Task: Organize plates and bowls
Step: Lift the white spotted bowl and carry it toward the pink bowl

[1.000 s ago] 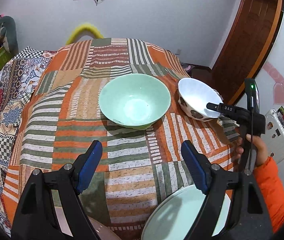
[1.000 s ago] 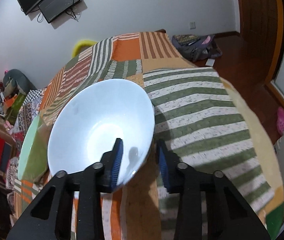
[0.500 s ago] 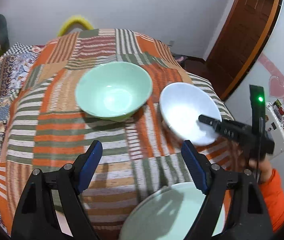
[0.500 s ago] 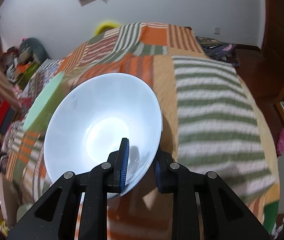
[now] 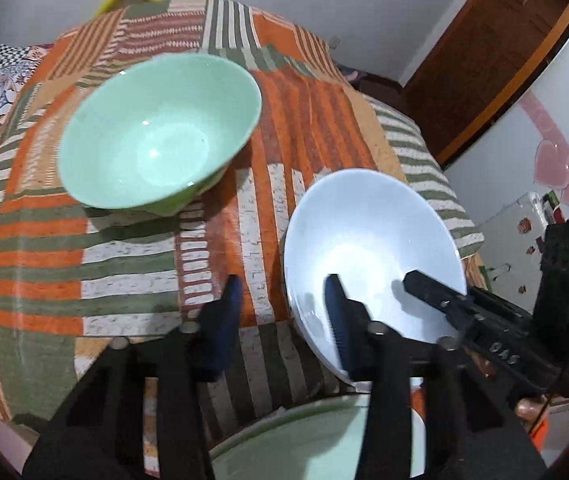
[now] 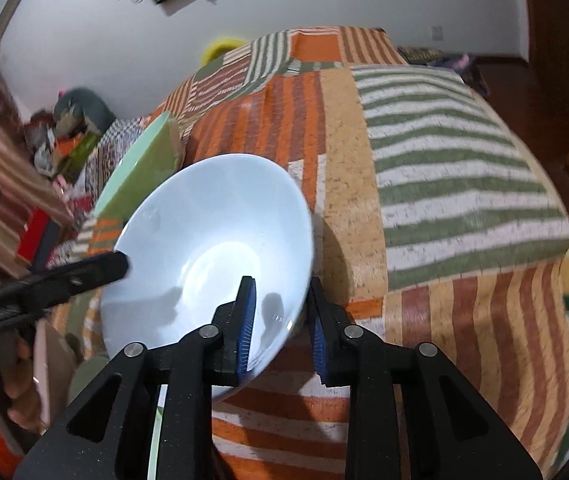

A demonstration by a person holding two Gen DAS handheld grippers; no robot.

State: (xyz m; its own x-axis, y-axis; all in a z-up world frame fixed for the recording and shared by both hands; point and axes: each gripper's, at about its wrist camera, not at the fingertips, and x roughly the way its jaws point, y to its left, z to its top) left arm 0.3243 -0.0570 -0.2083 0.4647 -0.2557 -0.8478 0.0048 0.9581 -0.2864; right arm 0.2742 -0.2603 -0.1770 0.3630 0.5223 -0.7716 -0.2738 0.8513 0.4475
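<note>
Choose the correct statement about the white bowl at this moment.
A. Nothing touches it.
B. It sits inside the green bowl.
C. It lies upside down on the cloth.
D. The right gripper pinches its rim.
D: the right gripper has one finger inside the white bowl, one outside its rim.

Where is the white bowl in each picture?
Left wrist view: the white bowl is at right of centre, past the left tool, whose right finger sits inside it.
Right wrist view: it fills the centre-left, its near rim clamped in the right tool.
Shared landmark: the green bowl, left of the white one in both views.
</note>
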